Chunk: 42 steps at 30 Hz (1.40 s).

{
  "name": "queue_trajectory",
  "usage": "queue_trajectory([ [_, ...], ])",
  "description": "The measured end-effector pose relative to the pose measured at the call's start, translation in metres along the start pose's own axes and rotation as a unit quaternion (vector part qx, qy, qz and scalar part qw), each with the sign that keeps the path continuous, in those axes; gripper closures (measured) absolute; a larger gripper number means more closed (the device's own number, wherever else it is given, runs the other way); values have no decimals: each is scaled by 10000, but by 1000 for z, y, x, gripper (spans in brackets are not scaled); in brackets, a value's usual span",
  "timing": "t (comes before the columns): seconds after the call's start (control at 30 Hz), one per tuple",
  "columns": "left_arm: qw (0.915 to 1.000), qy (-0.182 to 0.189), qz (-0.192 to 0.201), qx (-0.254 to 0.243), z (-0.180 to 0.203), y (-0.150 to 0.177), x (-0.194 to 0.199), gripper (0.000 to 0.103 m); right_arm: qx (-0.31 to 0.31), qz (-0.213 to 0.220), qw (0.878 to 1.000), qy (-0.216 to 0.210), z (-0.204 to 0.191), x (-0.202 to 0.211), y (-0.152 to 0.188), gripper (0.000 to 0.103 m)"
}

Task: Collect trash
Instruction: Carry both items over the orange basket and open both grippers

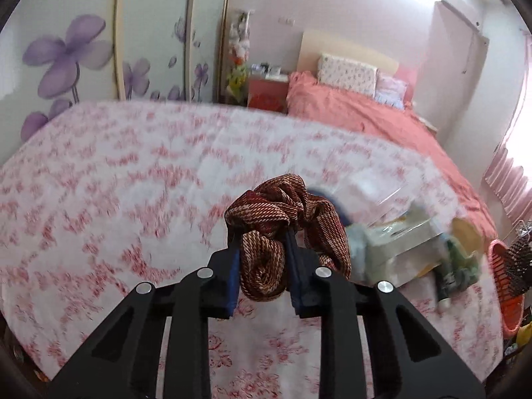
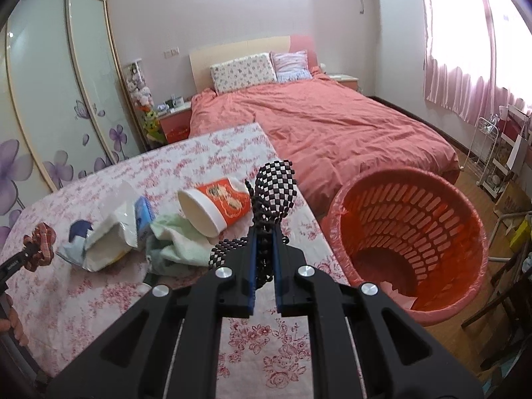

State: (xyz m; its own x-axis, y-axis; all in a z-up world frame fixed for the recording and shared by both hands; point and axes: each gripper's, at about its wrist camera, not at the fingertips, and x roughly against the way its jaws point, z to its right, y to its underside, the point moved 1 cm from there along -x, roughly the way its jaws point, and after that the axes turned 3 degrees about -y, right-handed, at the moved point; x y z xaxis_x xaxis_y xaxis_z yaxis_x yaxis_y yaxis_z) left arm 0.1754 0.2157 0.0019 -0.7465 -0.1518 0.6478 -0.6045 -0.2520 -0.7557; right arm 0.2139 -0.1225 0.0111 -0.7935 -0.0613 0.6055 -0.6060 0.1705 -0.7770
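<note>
Left gripper lifts a scrunchie over the floral table

The left gripper (image 1: 262, 232) pinches a red-and-cream woven fabric scrunchie (image 1: 286, 222) between its blue pads, above the pink-flowered white tablecloth (image 1: 116, 183). Towards the table's right edge lies a blurred heap of pale packaging (image 1: 399, 246); beyond that edge stands an orange slatted plastic basket (image 1: 505, 286).

no readable text, cup (image 2: 216, 204) print illegible
</note>
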Motion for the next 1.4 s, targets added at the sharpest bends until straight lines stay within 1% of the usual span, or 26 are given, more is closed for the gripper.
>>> queue_trajectory([
  [0.13,9994,219,260,-116,17,-11,26,79,-37,202,9998,-70,0,18,-6,94],
  [0.27,9969,568,445,-302,44,-15,51,79,-112,433,9989,-135,5,37,-10,94],
  [0.47,9906,1166,492,-528,88,-14,70,79,-239,708,9971,-132,15,61,-15,94],
  [0.57,9860,1443,507,-661,113,-11,76,79,-306,911,9954,-19,25,73,-17,94],
  [0.8,9720,2095,456,-961,173,1,83,79,-481,1403,9880,441,55,96,-20,94],
  [0.97,9586,2534,413,-1234,221,12,85,79,-570,1658,9816,752,79,105,-23,94],
  [1.13,9442,2906,332,-1513,267,24,82,79,-709,1765,9769,975,105,102,-25,94],
  [1.4,9269,3272,49,-1836,320,45,64,79,-1005,1743,9729,1141,149,82,-18,94],
])
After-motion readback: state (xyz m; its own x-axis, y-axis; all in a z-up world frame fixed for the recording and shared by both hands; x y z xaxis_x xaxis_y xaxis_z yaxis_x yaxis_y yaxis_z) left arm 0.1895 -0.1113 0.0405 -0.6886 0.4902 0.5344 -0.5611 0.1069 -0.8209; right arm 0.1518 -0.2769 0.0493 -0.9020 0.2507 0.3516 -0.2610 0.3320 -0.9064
